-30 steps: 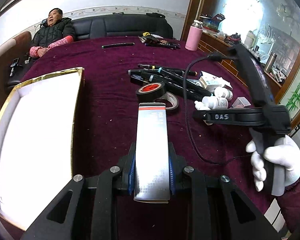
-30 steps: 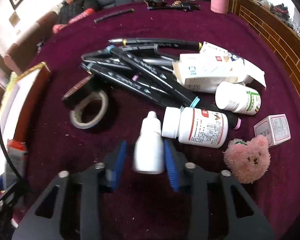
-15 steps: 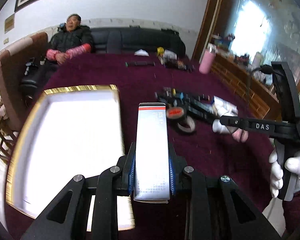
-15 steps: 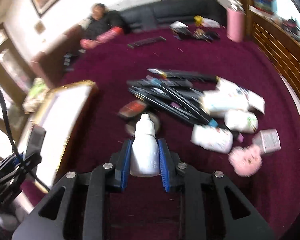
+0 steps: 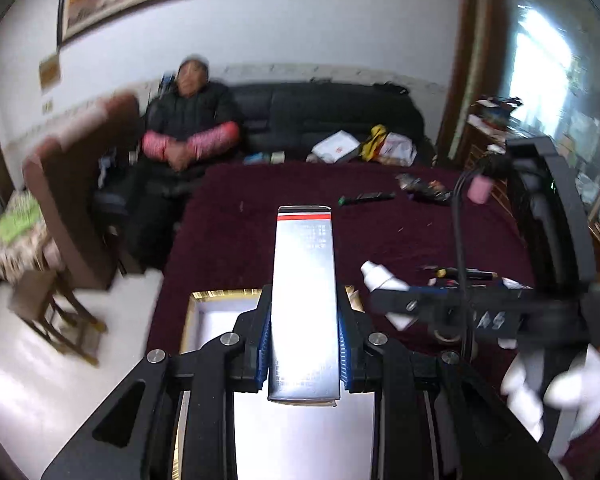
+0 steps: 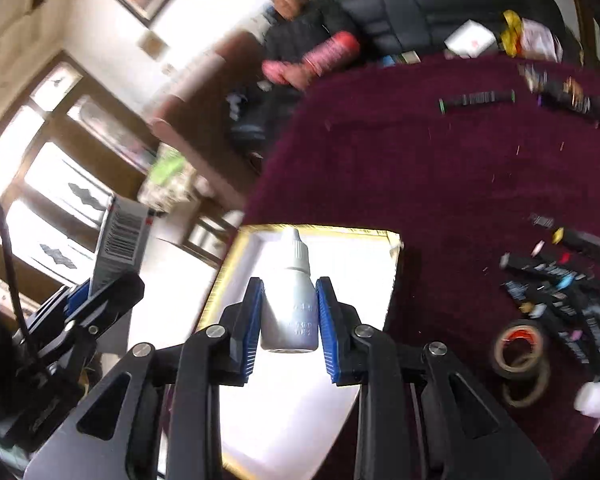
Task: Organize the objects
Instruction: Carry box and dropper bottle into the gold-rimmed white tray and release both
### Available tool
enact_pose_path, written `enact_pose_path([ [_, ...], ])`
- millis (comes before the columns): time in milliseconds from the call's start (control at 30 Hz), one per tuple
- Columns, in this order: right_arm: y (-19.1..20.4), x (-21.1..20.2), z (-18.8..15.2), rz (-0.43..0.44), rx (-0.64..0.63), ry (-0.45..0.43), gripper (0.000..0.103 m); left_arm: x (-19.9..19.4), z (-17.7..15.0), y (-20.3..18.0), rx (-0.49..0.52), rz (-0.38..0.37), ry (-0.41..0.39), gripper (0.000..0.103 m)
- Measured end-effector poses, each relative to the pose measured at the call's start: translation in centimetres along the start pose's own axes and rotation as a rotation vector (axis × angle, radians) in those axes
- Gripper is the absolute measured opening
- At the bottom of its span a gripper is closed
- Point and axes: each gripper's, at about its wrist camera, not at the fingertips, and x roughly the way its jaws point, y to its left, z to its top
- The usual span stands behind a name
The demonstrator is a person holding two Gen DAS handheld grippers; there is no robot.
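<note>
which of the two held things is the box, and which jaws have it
The silver box with the red band at its top is held by the left gripper. The right gripper holds a white dropper bottle, round with a nozzle.

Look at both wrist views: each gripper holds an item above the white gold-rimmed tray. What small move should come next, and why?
Probably lower the right gripper toward the tray and release there. Its fingers clamp the white dropper bottle above the tray's white floor, not yet resting on it. The left gripper can follow with the silver box.
</note>
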Motion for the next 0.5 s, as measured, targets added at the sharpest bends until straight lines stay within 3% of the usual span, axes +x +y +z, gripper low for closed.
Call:
enact_pose_path([
  [100,-1.8,4.4,-0.5,-0.042,0.051,0.05,0.024,7.3,-2.4,1.8,-0.093,-0.037,0.095,0.023],
  [233,-3.3,7.6,-0.7,-0.165,0.042,0.059,0.024,13.5,-4.8,2.8,-0.182,-0.085,0.17,0.023],
  [500,-5.0,9.5,1.3,-0.196,0.057,0.051,0.025,17.7,-6.2,4.1,-0.287,-0.169,0.214,0.022],
])
